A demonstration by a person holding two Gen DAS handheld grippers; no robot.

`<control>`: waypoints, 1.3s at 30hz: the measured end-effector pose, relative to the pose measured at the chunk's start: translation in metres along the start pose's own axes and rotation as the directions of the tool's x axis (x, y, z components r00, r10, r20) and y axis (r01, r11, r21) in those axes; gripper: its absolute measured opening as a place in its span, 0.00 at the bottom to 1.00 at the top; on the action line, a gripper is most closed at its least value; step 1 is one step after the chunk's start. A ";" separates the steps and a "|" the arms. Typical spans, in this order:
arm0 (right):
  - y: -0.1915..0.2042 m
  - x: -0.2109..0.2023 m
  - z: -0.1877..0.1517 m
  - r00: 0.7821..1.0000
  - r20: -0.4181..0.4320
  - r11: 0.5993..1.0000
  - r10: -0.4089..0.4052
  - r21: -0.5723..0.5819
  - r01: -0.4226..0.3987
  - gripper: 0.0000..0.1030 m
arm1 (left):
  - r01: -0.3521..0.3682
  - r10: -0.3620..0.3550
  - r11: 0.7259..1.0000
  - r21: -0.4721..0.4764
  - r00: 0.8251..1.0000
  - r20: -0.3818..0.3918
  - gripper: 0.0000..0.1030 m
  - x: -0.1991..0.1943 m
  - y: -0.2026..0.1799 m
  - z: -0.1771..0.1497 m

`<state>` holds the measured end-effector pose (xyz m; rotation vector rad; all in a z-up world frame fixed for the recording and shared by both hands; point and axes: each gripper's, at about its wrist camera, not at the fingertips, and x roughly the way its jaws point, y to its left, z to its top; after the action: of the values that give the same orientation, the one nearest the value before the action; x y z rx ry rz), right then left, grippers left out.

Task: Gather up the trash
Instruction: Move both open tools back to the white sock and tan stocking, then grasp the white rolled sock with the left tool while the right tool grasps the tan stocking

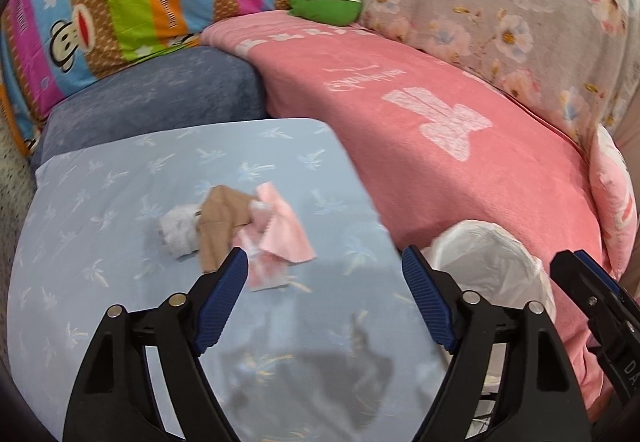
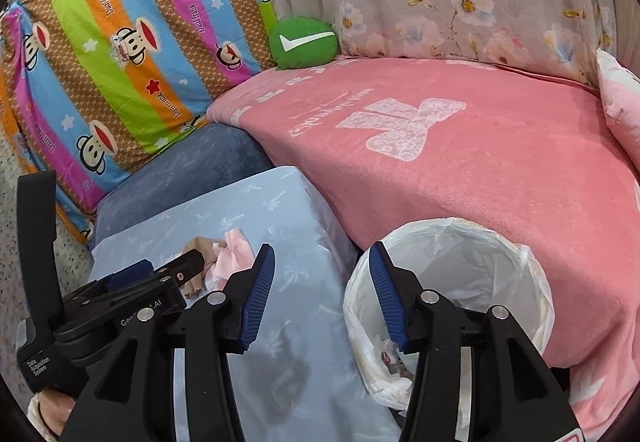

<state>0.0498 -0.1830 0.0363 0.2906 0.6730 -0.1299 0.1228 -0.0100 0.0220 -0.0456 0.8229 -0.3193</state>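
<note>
1. Looking along your left gripper (image 1: 324, 262), you see its jaws standing wide apart with nothing between them; the pads touch no trash.
2. The trash (image 1: 236, 232) lies on the light blue cushion (image 1: 120, 201), just beyond the left fingertip: a white crumpled wad, a brown piece and a pink piece, overlapping one another. The picture is blurred there, so you cannot tell whether these are paper, cloth or wrappers.
3. In the right wrist view your left gripper (image 2: 168, 274) covers most of that pile; only a bit of the brown and pink trash (image 2: 234, 252) shows past it.
4. Your right gripper (image 2: 322, 262) has its jaws apart and empty, over the gap between the cushion (image 2: 280, 209) and the bin (image 2: 520, 254).
5. The bin, lined with a white bag, stands against the pink blanket (image 2: 460, 177), beside the cushion. Small scraps lie at its bottom, half hidden by the right finger and too small to name.
6. In the left view the bin (image 1: 492, 254) is cut off by the gripper's right finger, and only the tip of your right gripper (image 1: 588, 282) shows at the edge.
7. A dark, blurry shadow falls on the cushion between the left fingers.
</note>
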 end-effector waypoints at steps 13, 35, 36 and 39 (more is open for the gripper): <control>0.083 0.072 -0.014 0.986 -0.140 0.991 0.087 -0.089 -0.100 0.48 | -0.135 0.122 0.971 -0.195 0.990 -0.077 0.75 0.025 0.111 -0.007; 0.160 0.210 -0.028 0.937 -0.312 0.972 0.159 -0.115 -0.204 0.44 | -0.058 0.002 0.946 -0.318 0.985 -0.173 0.61 0.105 0.161 0.007; 0.162 0.213 -0.029 0.933 -0.318 0.970 0.166 -0.115 -0.212 0.43 | -0.039 -0.019 0.943 -0.331 0.985 -0.170 0.55 0.106 0.164 0.007; 0.171 0.221 -0.032 0.925 -0.336 0.964 0.180 -0.127 -0.234 0.38 | 0.001 -0.060 0.937 -0.349 0.985 -0.159 0.41 0.104 0.167 0.004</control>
<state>0.2388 -0.0160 -0.0885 0.2235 0.9668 0.1814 0.2358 0.1177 -0.0764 -0.3677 1.0398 -0.2052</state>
